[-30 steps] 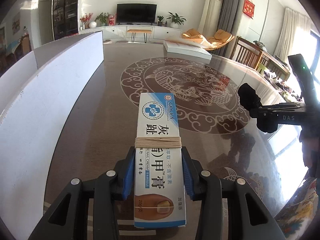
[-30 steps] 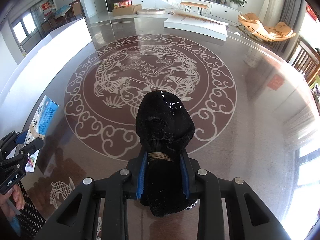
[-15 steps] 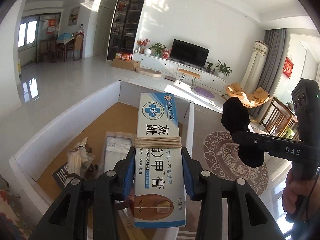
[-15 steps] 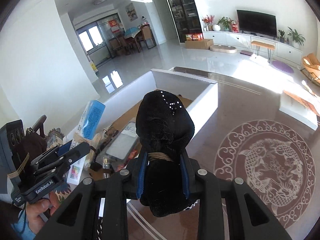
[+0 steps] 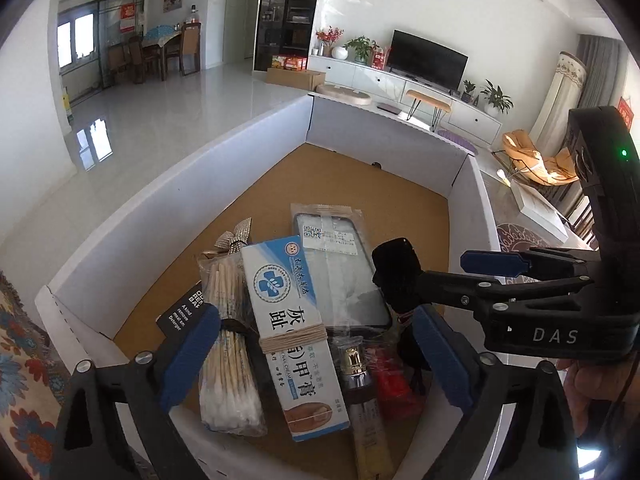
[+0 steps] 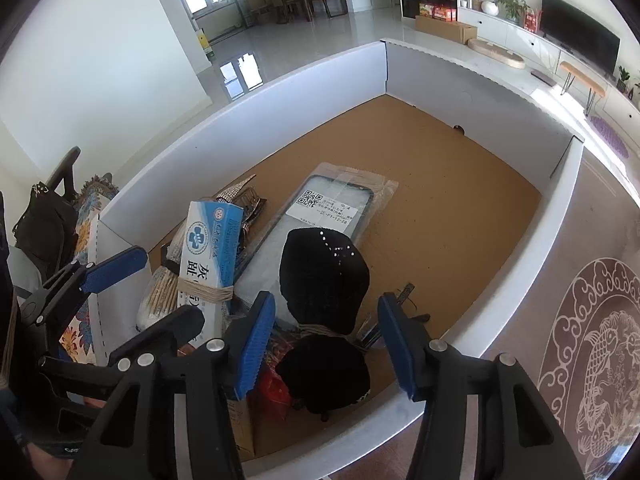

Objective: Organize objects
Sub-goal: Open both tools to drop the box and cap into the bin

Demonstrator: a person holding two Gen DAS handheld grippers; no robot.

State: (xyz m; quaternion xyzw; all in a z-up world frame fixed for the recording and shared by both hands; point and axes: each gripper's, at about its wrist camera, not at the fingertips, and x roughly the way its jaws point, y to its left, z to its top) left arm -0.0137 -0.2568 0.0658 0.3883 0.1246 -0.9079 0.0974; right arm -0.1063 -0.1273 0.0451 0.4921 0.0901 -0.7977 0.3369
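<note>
A blue-and-white nail cream box (image 5: pixel 292 320) tied with twine lies on the pile inside the white carton (image 5: pixel 240 148). My left gripper (image 5: pixel 316 356) hangs over it, its jaws opening wide, and the pads do not touch it. A black fuzzy bundle with sparkles (image 6: pixel 324 280), also tied with twine, sits between the blue pads (image 6: pixel 256 344) of my right gripper (image 6: pixel 328 344). Those jaws are opening and small gaps show on both sides. The bundle's lower end is hidden behind the fingers.
The carton (image 6: pixel 280 92) has a cardboard floor, bare in its far half. Its near end holds a cotton swab pack (image 5: pixel 230 344), a bagged phone case (image 5: pixel 340 264), a gold-capped tube (image 5: pixel 360 384), a red item (image 5: pixel 394 384) and a rhinestone clip (image 5: pixel 234 236). The patterned table (image 6: pixel 600 320) lies to the right.
Both grippers swung from the patterned table to above the carton. Their jaws, shut on the cream box and the black bundle before, now stand apart, and the cream box lies on the pile.
</note>
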